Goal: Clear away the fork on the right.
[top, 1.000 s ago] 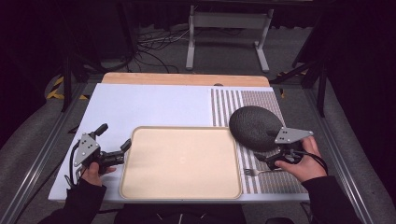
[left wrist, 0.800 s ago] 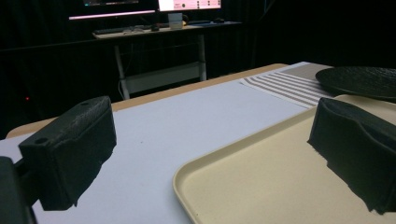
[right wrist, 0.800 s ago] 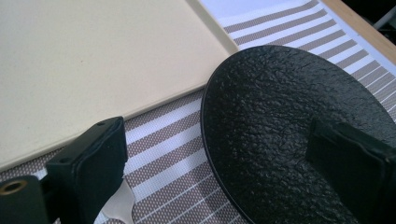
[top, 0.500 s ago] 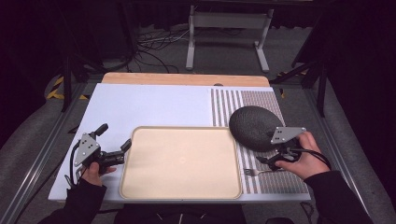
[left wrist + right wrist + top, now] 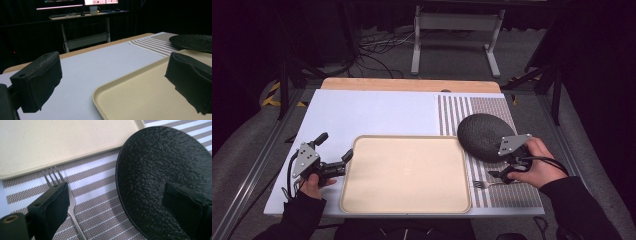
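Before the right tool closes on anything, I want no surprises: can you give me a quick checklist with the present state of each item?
1. Right tool open: ok, jaws apart.
2. What lies between the jaws: not ok, one jaw over the fork, the other over the black plate.
3. Fork free of plate: ok, they lie apart on the striped mat.
4. Tray bare: ok.
5. Left tool open: ok, astride the tray's corner.

- Left gripper (image 5: 346,159) is held low in the left hand (image 5: 312,184), jaws spread wide and pointing to the person's right
- Right gripper (image 5: 498,175) sits in the right hand (image 5: 534,167), jaws wide apart, angled down and leftward
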A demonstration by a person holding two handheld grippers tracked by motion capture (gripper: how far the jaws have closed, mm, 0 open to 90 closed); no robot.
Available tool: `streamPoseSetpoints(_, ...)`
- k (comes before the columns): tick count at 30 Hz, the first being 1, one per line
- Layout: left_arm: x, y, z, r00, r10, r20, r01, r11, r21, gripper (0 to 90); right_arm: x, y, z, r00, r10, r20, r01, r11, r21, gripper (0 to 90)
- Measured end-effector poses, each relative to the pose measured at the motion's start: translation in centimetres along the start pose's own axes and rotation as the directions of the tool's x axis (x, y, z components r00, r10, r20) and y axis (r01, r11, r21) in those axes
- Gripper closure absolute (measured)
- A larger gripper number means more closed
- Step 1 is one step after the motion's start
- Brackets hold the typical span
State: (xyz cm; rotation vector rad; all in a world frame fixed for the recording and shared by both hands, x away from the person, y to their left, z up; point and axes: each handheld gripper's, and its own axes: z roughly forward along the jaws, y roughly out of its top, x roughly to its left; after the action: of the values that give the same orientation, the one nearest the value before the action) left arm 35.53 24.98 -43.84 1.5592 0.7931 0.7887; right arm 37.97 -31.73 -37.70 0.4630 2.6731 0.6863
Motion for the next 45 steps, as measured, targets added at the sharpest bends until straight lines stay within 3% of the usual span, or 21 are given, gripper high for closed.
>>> streamPoseSetpoints(10, 0.0, 0.0, 0.0, 1.0, 0.0, 0.0, 0.0, 1.0, 0.001, 1.3, -0.1, -0.1, 0.5, 0.9961, -0.058, -0.066, 0.063, 0.995, 0.08, 12.4)
streamPoseSetpoints(18, 0.0, 0.0, 0.0, 1.0, 0.0, 0.001, 0.0, 1.0, 0.001, 1.3, 0.1, -0.2, 1.0, 0.9859, -0.116, -0.121, 0.134, 0.979, 0.156, 15.8)
streamPoseSetpoints(24, 0.0, 0.0, 0.0, 1.0, 0.001, 0.001, -0.001, 1.0, 0.003, 1.3, 0.4, -0.5, 1.9, 0.9653, -0.165, -0.202, 0.208, 0.954, 0.216, 18.0)
streamPoseSetpoints(25, 0.0, 0.0, 0.0, 1.0, 0.0, 0.001, 0.0, 1.0, 0.001, 1.3, 0.4, -0.6, 2.2, 0.9587, -0.18, -0.221, 0.23, 0.945, 0.232, 19.8)
streamPoseSetpoints(28, 0.0, 0.0, 0.0, 1.0, 0.001, 0.001, -0.001, 1.0, 0.001, 1.3, 0.4, -0.8, 2.5, 0.9494, -0.192, -0.249, 0.257, 0.929, 0.267, 22.1)
streamPoseSetpoints(31, 0.0, 0.0, 0.0, 1.0, 0.001, 0.001, -0.001, 1.0, 0.001, 1.3, 0.5, -0.9, 2.7, 0.9458, -0.186, -0.266, 0.262, 0.922, 0.287, 24.3)
streamPoseSetpoints(32, 0.0, 0.0, 0.0, 1.0, 0.001, 0.001, -0.001, 1.0, 0.001, 1.3, 0.6, -1.0, 2.7, 0.9409, -0.173, -0.291, 0.266, 0.91, 0.317, 30.4)
streamPoseSetpoints(34, 0.0, 0.0, 0.0, 1.0, 0.001, 0.001, -0.001, 1.0, 0.0, 1.3, 0.6, -1.1, 2.9, 0.9386, -0.178, -0.296, 0.275, 0.902, 0.332, 33.5)
streamPoseSetpoints(38, 0.0, 0.0, 0.0, 1.0, 0.0, 0.002, 0.0, 1.0, 0.0, 1.3, 0.5, -1.0, 2.9, 0.928, -0.196, -0.317, 0.311, 0.876, 0.368, 45.0)
streamPoseSetpoints(40, 0.0, 0.0, 0.0, 1.0, 0.0, 0.002, 0.0, 1.0, 0.0, 1.3, 0.5, -0.9, 3.0, 0.9209, -0.213, -0.327, 0.335, 0.861, 0.384, 50.4)
streamPoseSetpoints(41, 0.0, 0.0, 0.0, 1.0, 0.0, 0.002, 0.0, 1.0, 0.001, 1.3, 0.5, -0.9, 2.9, 0.9221, -0.215, -0.322, 0.338, 0.851, 0.401, 53.1)
streamPoseSetpoints(43, 0.0, 0.0, 0.0, 1.0, 0.001, 0.003, -0.001, 1.0, 0.0, 1.3, 0.4, -0.8, 3.0, 0.9124, -0.232, -0.337, 0.366, 0.831, 0.419, 58.8)
streamPoseSetpoints(45, 0.0, 0.0, 0.0, 1.0, 0.0, 0.004, 0.0, 1.0, -0.002, 1.3, 0.5, -0.8, 3.0, 0.9107, -0.234, -0.341, 0.372, 0.822, 0.431, 62.8)
